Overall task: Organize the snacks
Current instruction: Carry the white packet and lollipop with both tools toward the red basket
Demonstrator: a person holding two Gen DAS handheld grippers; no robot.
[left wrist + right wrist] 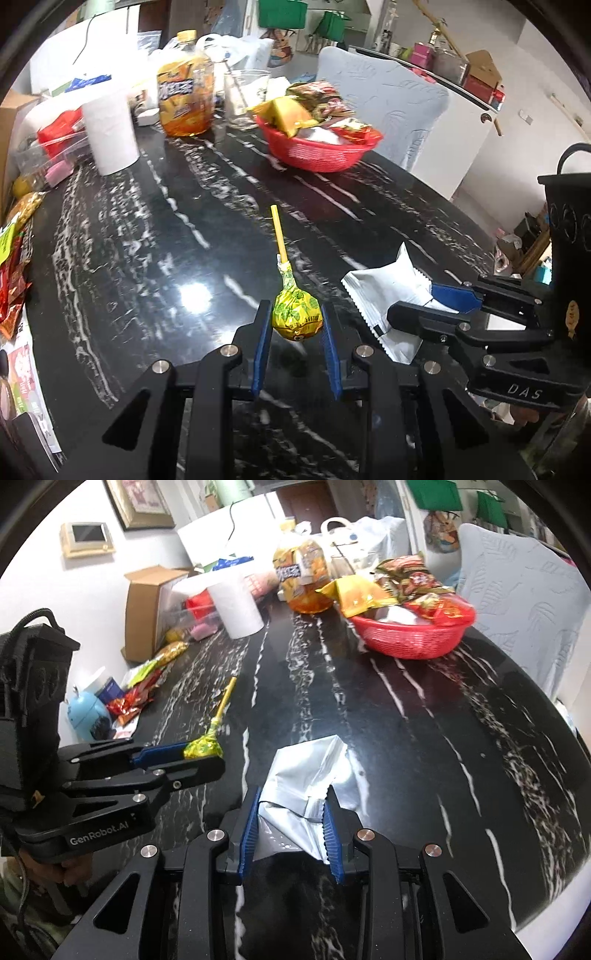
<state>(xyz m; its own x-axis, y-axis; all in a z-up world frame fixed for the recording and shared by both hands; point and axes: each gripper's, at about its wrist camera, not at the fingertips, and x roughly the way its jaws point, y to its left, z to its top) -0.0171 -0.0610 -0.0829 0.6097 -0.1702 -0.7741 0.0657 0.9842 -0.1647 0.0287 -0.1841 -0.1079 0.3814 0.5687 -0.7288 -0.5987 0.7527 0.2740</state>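
My left gripper (296,317) is shut on a lollipop (296,314) in a yellow-green wrapper, its yellow stick pointing away over the black marble table (166,258). In the right wrist view that gripper (207,751) appears at the left with the lollipop (202,746) in it. My right gripper (293,799) is shut on a silver-white snack packet (303,771), crumpled between the blue pads. In the left wrist view the right gripper (424,306) pinches the white packet (388,291). A red basket (321,147) (413,635) full of snack packs stands at the far side.
Behind the basket are an orange juice bottle (186,99), a white paper roll (110,136), a glass jar (245,96) and a clear box (48,147). Loose snack packs (144,690) and a cardboard box (147,605) line the left edge. A pale chair back (388,107) rises at the far right.
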